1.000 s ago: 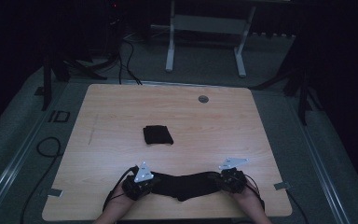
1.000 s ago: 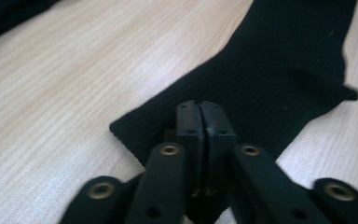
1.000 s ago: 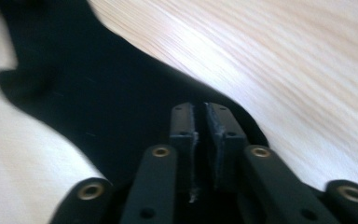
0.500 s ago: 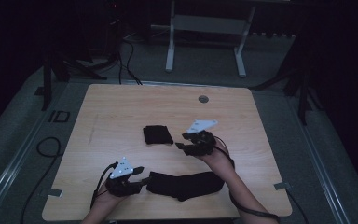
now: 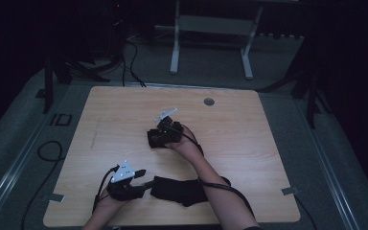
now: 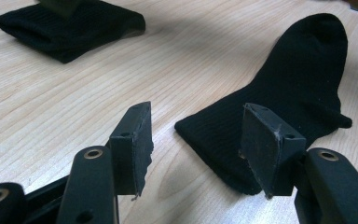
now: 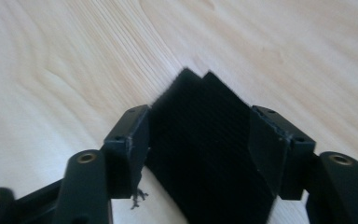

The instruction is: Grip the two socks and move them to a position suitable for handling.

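From the high view I see the wooden table with my left gripper low at the near edge, its tips just at the cuff end of the flat sock that lies along the near side. My right gripper is out at the middle of the table, over the folded sock (the forearm crosses above the flat sock to get there). A small round grommet sits near the far edge.

In the left gripper view my jaws stand half apart and have just been opening; nothing is pinched between them. The flat sock lies on the wood just beyond the tips, its cuff edge in the gap and close to the jaw at the right of this view (I cannot tell whether that jaw touches the fabric). The folded sock is well off at the top left, with part of the other gripper above it.

In the right gripper view my jaws are moderately wide and have just been opening too. The folded sock lies between them, one corner pointing away; both pads sit right beside its edges, but I see no squeeze in the cloth, so I read this as not gripping.
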Tool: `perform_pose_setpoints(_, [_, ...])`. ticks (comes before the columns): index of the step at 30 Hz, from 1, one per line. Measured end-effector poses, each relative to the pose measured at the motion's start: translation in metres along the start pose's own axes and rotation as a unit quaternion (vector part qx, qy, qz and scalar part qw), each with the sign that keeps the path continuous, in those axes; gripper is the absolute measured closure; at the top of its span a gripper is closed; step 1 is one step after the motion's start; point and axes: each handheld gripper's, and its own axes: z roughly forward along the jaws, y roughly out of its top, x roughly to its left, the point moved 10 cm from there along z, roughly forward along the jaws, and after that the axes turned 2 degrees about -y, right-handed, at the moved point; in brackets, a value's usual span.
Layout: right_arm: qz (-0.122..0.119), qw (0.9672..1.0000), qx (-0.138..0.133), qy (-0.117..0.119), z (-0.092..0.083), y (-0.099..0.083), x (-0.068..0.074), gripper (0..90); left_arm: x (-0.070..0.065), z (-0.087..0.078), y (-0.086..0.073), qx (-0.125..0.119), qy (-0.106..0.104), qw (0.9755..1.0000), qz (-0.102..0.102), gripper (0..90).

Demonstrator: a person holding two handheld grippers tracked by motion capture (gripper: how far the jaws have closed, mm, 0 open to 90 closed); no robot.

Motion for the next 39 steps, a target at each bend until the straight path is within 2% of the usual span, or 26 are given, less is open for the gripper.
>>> perform_pose_setpoints(1, [-0.002, 0.9999, 0.011, -0.013, 0.007, -0.003, -0.002, 37.8, 0.000, 0.000, 0.000, 0.000, 0.000, 1.0000, 0.002, 44.2])
perform_pose_setpoints(3, [-0.006, 0.9992, 0.033, -0.022, 0.019, -0.011, -0.003, 37.9, 0.000, 0.000, 0.000, 0.000, 0.002, 1.0000, 0.003, 44.2])
perform_pose_setpoints(5, [-0.012, 0.9989, 0.037, -0.025, 0.023, -0.014, -0.003, 38.8, 0.000, 0.000, 0.001, -0.001, 0.001, 1.0000, 0.002, 44.2])
perform_pose_setpoints(6, [-0.009, 0.9993, 0.027, -0.025, 0.022, -0.015, -0.003, 38.8, 0.000, 0.000, 0.001, -0.001, 0.001, 1.0000, 0.002, 44.2])
perform_pose_setpoints(7, [-0.004, 0.9993, 0.021, -0.031, 0.020, -0.016, -0.005, 67.1, 0.000, -0.001, 0.001, -0.003, 0.002, 1.0000, 0.002, 44.2])
perform_pose_setpoints(8, [-0.006, 0.9990, 0.022, -0.039, 0.019, -0.017, -0.005, 69.2, 0.001, -0.001, 0.001, -0.003, 0.001, 1.0000, -0.001, 44.2])
perform_pose_setpoints(10, [-0.008, 0.9988, 0.024, -0.041, 0.018, -0.018, -0.004, 74.3, 0.001, 0.000, 0.002, -0.003, 0.003, 1.0000, -0.003, 44.2])
perform_pose_setpoints(12, [-0.008, 0.9988, 0.024, -0.041, 0.018, -0.018, -0.004, 74.3, 0.001, 0.000, 0.002, -0.003, 0.003, 1.0000, -0.002, 44.2])
perform_pose_setpoints(13, [-0.016, 0.9987, 0.024, -0.042, 0.017, -0.018, -0.004, 75.5, 0.001, -0.001, 0.002, -0.003, 0.004, 1.0000, -0.002, 44.2])
perform_pose_setpoints(14, [-0.012, 0.9988, 0.023, -0.041, 0.015, -0.018, -0.005, 78.6, 0.002, -0.001, 0.003, -0.004, 0.005, 1.0000, -0.002, 44.2])
perform_pose_setpoints(19, [-0.020, 0.9987, 0.024, -0.039, -0.001, -0.020, -0.005, 79.8, 0.007, -0.004, 0.005, -0.010, 0.010, 0.9998, -0.014, 44.3])
perform_pose_setpoints(20, [-0.022, 0.9989, 0.023, -0.035, -0.015, -0.023, -0.006, 79.8, 0.007, -0.004, 0.004, -0.010, 0.010, 0.9998, -0.014, 44.4])
perform_pose_setpoints(22, [-0.028, 0.9984, 0.019, -0.046, -0.029, -0.025, -0.009, 79.8, 0.006, -0.004, 0.006, -0.013, 0.011, 0.9998, -0.011, 44.4])
perform_pose_setpoints(24, [-0.020, 0.9991, 0.005, -0.036, -0.046, -0.028, -0.007, 79.8, 0.004, -0.004, 0.008, -0.016, 0.009, 0.9998, -0.008, 44.4])
perform_pose_setpoints(27, [-0.012, 0.9995, -0.006, -0.030, -0.070, -0.038, -0.006, 79.7, 0.002, -0.004, 0.010, -0.019, 0.009, 0.9998, -0.005, 44.4])
perform_pose_setpoints(29, [-0.022, 0.9988, -0.004, -0.044, -0.081, -0.049, -0.006, 79.6, 0.000, -0.004, 0.012, -0.020, 0.010, 0.9997, -0.002, 44.4])
perform_pose_setpoints(31, [-0.012, 0.9996, -0.005, -0.025, -0.091, -0.066, 0.000, 79.0, -0.002, -0.002, 0.011, -0.017, 0.008, 0.9998, 0.000, 44.4])
perform_pose_setpoints(34, [0.000, 0.9995, 0.001, -0.032, -0.089, -0.081, -0.001, 78.2, -0.002, 0.000, 0.011, -0.016, 0.006, 0.9999, -0.002, 44.4])
perform_pose_setpoints(35, [0.000, 0.9995, 0.001, -0.032, -0.089, -0.081, -0.001, 78.2, -0.002, 0.000, 0.011, -0.016, 0.006, 0.9999, -0.002, 44.5])
perform_pose_setpoints(36, [0.013, 0.9993, 0.008, -0.035, -0.083, -0.088, -0.003, 77.8, -0.002, 0.002, 0.011, -0.015, 0.006, 0.9999, -0.002, 44.4])
perform_pose_setpoints(37, [0.013, 0.9993, 0.008, -0.035, -0.083, -0.088, -0.003, 77.8, -0.002, 0.002, 0.011, -0.015, 0.006, 0.9999, -0.002, 44.4])
perform_pose_setpoints(39, [0.018, 0.9988, 0.020, -0.042, -0.072, -0.094, -0.004, 76.2, -0.003, 0.004, 0.010, -0.010, 0.006, 0.9999, 0.001, 44.4])
